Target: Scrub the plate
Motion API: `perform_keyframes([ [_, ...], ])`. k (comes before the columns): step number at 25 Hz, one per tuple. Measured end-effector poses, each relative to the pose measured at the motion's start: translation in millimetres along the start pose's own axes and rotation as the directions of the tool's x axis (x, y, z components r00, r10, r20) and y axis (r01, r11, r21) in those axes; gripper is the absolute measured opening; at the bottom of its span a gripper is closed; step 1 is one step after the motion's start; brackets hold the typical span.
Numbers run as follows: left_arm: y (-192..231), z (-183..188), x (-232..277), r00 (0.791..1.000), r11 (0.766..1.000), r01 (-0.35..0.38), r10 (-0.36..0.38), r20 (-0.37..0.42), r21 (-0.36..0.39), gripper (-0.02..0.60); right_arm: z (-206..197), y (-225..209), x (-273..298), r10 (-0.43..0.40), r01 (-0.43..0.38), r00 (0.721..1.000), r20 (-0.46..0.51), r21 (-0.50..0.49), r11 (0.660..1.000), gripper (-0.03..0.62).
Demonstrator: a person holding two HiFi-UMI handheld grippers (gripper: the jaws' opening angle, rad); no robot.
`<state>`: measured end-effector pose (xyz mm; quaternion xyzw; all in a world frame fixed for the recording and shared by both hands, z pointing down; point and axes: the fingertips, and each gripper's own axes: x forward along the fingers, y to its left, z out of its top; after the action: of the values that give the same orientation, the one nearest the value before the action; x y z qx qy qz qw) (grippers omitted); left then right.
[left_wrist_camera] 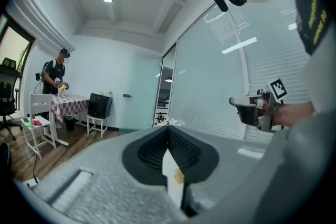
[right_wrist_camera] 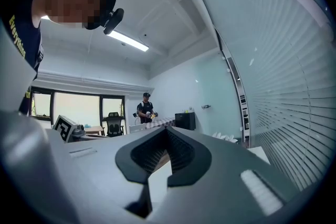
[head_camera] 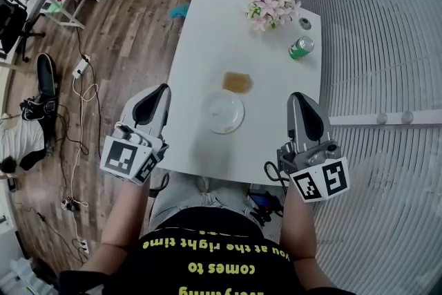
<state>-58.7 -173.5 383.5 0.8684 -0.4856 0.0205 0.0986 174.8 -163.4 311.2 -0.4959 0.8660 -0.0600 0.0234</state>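
plate (head_camera: 224, 112) on table (head_camera: 197, 38), sponge (head_camera: 237, 82) just behind

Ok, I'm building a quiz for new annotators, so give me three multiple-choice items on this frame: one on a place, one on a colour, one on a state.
1. Where is the sponge? A: on the plate. B: on the table, just beyond the plate. C: in a sink.
2. What colour is the can? A: red. B: blue. C: green.
3. How are the left gripper and right gripper? A: both shut, empty. B: left shut on the sponge. C: both wide open.
Key: B, the sponge lies on tabletop past the plate's far rim; C, its body is green; A, each gripper view shows jaws together, nothing between.
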Motion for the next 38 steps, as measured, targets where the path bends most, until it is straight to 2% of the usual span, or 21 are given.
perform_keyframes([
  [4, -0.7, -19.7, 4.3, 0.999, 1.000, -0.008, 0.007, -0.048, -0.015, 0.005, -19.7, -1.6, 12.0, 0.031, -0.031, 0.997, -0.066, -0.005, 1.000, 0.006],
  [9, -10.1, -52.4, 14.3, 0.996, 0.999, 0.036, -0.038, -0.084, -0.025, 0.005, -55.2, -3.0, 29.2, 0.073, -0.075, 0.985, -0.157, -0.006, 0.997, 0.006],
  [16, -17.5, -104.2, 18.6, 0.980, 0.995, 0.052, -0.066, -0.187, -0.080, 0.005, -89.2, -3.4, 53.7, 0.116, -0.134, 0.956, -0.269, -0.052, 0.990, 0.006],
  [25, -14.3, -139.3, 29.2, 0.965, 0.989, 0.039, -0.075, -0.251, -0.146, 0.005, -129.2, -10.9, 82.1, 0.169, -0.211, 0.912, -0.374, -0.074, 0.975, 0.006],
  [28, -14.5, -148.1, 30.6, 0.958, 0.984, 0.039, -0.087, -0.272, -0.176, 0.005, -141.4, -7.7, 87.2, 0.210, -0.259, 0.887, -0.411, -0.069, 0.963, 0.009],
  [29, -15.5, -151.7, 31.5, 0.955, 0.982, 0.040, -0.092, -0.281, -0.183, 0.005, -146.3, -6.8, 88.7, 0.223, -0.277, 0.877, -0.426, -0.067, 0.959, 0.020],
  [31, -17.9, -159.1, 33.9, 0.949, 0.980, 0.044, -0.102, -0.299, -0.195, 0.005, -157.7, -6.6, 91.7, 0.242, -0.305, 0.855, -0.459, -0.068, 0.950, 0.081],
  [38, -24.5, -179.2, 40.7, 0.929, 0.971, 0.049, -0.131, -0.346, -0.236, 0.018, -199.9, -8.9, 102.0, 0.271, -0.390, 0.775, -0.571, -0.095, 0.916, 0.123],
])
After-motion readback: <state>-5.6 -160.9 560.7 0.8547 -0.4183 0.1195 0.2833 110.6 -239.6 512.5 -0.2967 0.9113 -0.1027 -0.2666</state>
